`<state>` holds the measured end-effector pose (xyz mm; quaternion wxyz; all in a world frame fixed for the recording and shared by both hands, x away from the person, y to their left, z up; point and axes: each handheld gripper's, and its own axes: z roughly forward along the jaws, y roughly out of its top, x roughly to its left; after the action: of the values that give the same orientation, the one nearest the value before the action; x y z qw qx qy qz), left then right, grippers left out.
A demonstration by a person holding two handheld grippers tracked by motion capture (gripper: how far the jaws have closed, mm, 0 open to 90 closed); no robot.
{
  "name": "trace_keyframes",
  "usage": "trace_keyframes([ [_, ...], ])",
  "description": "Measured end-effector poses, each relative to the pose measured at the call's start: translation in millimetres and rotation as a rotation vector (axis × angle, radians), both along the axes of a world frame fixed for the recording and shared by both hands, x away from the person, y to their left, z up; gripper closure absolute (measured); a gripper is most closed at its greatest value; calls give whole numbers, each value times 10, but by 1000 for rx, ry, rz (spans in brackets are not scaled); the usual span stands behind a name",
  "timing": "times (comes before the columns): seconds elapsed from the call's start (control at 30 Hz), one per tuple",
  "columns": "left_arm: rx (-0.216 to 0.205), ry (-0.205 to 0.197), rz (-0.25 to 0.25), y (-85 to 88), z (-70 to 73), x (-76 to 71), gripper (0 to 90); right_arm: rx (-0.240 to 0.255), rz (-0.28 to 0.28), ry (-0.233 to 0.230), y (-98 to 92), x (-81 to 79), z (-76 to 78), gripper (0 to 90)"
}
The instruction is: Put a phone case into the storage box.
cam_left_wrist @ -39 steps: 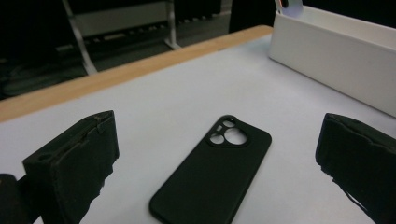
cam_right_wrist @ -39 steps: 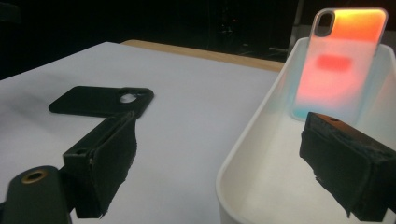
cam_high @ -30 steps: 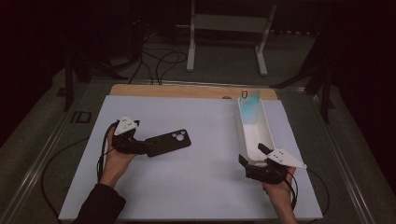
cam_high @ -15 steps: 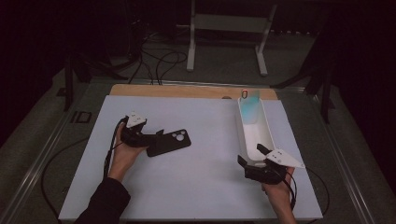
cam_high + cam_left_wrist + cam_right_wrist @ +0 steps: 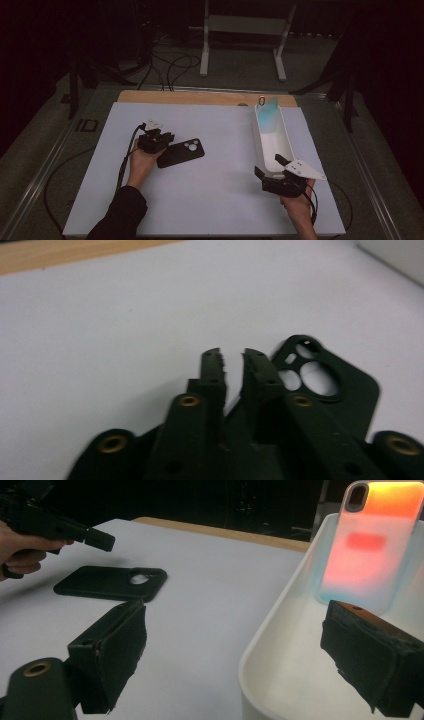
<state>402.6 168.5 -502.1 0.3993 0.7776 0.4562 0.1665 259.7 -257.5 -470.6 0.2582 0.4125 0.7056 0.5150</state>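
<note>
A black phone case (image 5: 181, 152) (image 5: 320, 380) (image 5: 110, 582) lies flat on the white mat, camera cut-outs up. My left gripper (image 5: 167, 137) (image 5: 232, 357) hovers over its left end; the jaws have just been closing and stand almost together with nothing between them. The right gripper view shows it (image 5: 100, 539) just above the case. My right gripper (image 5: 270, 167) (image 5: 237, 617) is open at the near end of a long white tray (image 5: 260, 145) (image 5: 265, 640), one jaw inside, one outside. A translucent orange-and-teal phone case (image 5: 267, 112) (image 5: 370, 545) leans upright at the tray's far end.
The white mat (image 5: 210, 200) covers the table, with a wooden strip (image 5: 200, 97) along its far edge. Beyond it stand a white metal frame (image 5: 245, 25) and loose cables (image 5: 170, 65) on the dark floor. Each gripper trails a cable toward the near edge.
The left hand has moved right and down to the black case, and its jaws have gone from wide open to almost together. The right hand has kept still.
</note>
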Motion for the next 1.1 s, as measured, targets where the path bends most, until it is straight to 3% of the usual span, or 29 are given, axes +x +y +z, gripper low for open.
trace_keyframes([
  [0.1,22,25,8,0,-51,42,897,1,-1,2,-2,4,-5,111],
  [0.33,61,71,16,7,-158,86,900,-3,2,4,2,5,-9,111],
  [0.6,83,139,-40,10,-194,61,900,-1,5,6,8,3,-8,111],
  [0.8,89,149,-86,-35,-178,-118,900,-2,6,4,4,-1,-2,111],
  [0.93,117,151,-124,-78,-158,-307,900,-1,6,1,-4,1,1,111],
  [1.1,121,138,-154,-123,-161,-521,900,-4,9,1,6,4,-3,111],
])
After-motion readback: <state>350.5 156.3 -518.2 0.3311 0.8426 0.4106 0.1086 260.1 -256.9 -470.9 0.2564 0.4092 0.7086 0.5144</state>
